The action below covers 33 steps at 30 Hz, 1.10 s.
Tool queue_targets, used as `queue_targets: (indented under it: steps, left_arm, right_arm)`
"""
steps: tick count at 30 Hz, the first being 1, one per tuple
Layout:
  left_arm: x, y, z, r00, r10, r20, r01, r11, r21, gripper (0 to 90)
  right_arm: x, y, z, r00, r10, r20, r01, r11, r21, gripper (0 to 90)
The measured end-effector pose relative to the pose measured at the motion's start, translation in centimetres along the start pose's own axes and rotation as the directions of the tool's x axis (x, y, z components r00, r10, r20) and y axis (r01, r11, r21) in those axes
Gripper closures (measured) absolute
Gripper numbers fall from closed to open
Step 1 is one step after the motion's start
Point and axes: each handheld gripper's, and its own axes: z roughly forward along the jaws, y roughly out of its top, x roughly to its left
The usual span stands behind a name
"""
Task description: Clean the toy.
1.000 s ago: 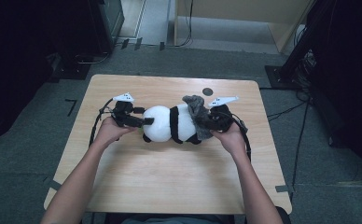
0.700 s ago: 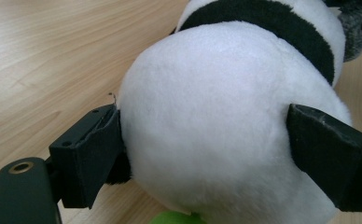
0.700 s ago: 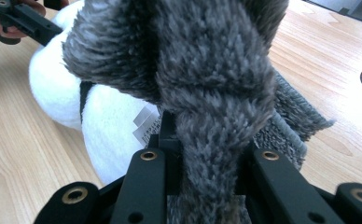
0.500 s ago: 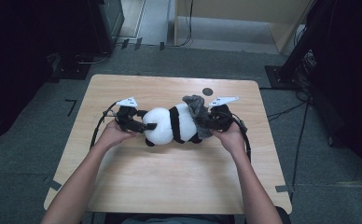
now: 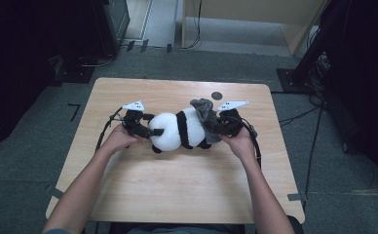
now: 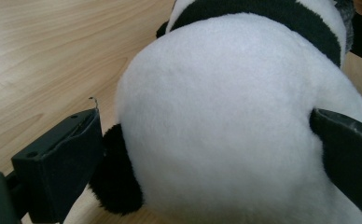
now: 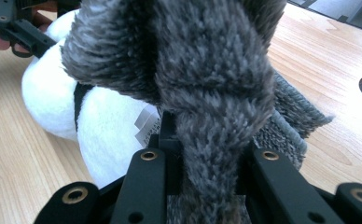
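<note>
The left gripper [image 6: 207,154] jaws, just opened wide, flank the toy panda [image 6: 226,121]; the right gripper [image 7: 202,163] jaws pinch the grey scarf [image 7: 193,70].

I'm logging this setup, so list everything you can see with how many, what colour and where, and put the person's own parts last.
Panda plush toy: one, white and black, lying on its side mid-table between the two tongs.
Fuzzy cloth: one, dark grey, at the panda's right end, pinched in the right tongs.
Label: one, pale grey, on the panda's white fur beside the cloth.
Table: one, light wood, centre of the high view.
Round hole: one, dark, near the table's far edge.
Floor: grey, around the table.
Left tongs: one, black, jaws wide at either side of the panda's white head, just opened further.
Right tongs: one, black, shut on the cloth.
Forearms: two, entering from the bottom.
</note>
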Motion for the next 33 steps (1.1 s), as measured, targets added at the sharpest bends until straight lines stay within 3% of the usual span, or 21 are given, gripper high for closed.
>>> queue_targets:
  steps: [4, 8, 12, 17, 22, 24, 26, 29, 31, 33]
  left_arm:
    - [-1.1, -0.1, 0.6, 0.9984, 0.006, 0.056, -0.009, 0.9979, 0.065, 1.0]
    - [-2.4, 0.0, 0.4, 0.9990, 0.015, 0.043, -0.019, 0.9948, 0.101, 6.1]
    - [-3.5, -0.4, 0.2, 0.9992, -0.031, 0.026, 0.029, 0.9962, 0.083, 17.2]
    - [-4.9, -0.3, -0.1, 0.9992, -0.036, -0.015, 0.037, 0.9963, 0.077, 38.3]
    - [-6.1, 0.2, -0.2, 0.9979, -0.038, -0.052, 0.041, 0.9973, 0.061, 52.7]
    - [-6.4, 0.7, -0.3, 0.9968, -0.055, -0.057, 0.058, 0.9974, 0.043, 55.1]
    - [-6.6, 1.1, -0.6, 0.9945, -0.085, -0.061, 0.086, 0.9962, 0.010, 56.2]
    - [-7.2, 1.8, -0.8, 0.9881, -0.099, -0.117, 0.096, 0.9948, -0.034, 56.2]
    - [-7.3, 2.2, -0.9, 0.9787, -0.158, -0.131, 0.149, 0.9861, -0.074, 56.0]
    - [-7.4, 2.4, -1.0, 0.9723, -0.183, -0.146, 0.170, 0.9807, -0.097, 55.8]
  right_arm:
    - [0.0, 0.1, 0.3, 0.9994, -0.007, 0.033, 0.008, 1.000, -0.023, 74.6]
    - [0.2, 0.2, 0.6, 0.9971, -0.018, 0.075, 0.022, 0.999, -0.046, 74.3]
    - [0.2, 0.2, 0.9, 0.9955, -0.004, 0.095, 0.011, 0.997, -0.074, 74.5]
    - [0.1, 0.3, 0.7, 0.9927, 0.016, 0.120, -0.005, 0.996, -0.090, 74.8]
    - [-0.6, 0.5, -0.6, 0.9885, 0.093, 0.119, -0.082, 0.992, -0.100, 75.7]
    - [-0.7, 0.8, -1.4, 0.9866, 0.119, 0.113, -0.107, 0.989, -0.102, 75.9]
    - [-0.6, 1.3, -2.4, 0.9855, 0.127, 0.113, -0.115, 0.988, -0.103, 75.9]
    - [0.4, 2.3, -3.9, 0.9873, 0.115, 0.109, -0.099, 0.985, -0.145, 75.9]
    - [1.3, 2.9, -4.5, 0.9907, 0.109, 0.081, -0.095, 0.983, -0.157, 75.9]
    - [2.4, 3.4, -4.5, 0.9938, 0.094, 0.060, -0.084, 0.985, -0.153, 75.9]
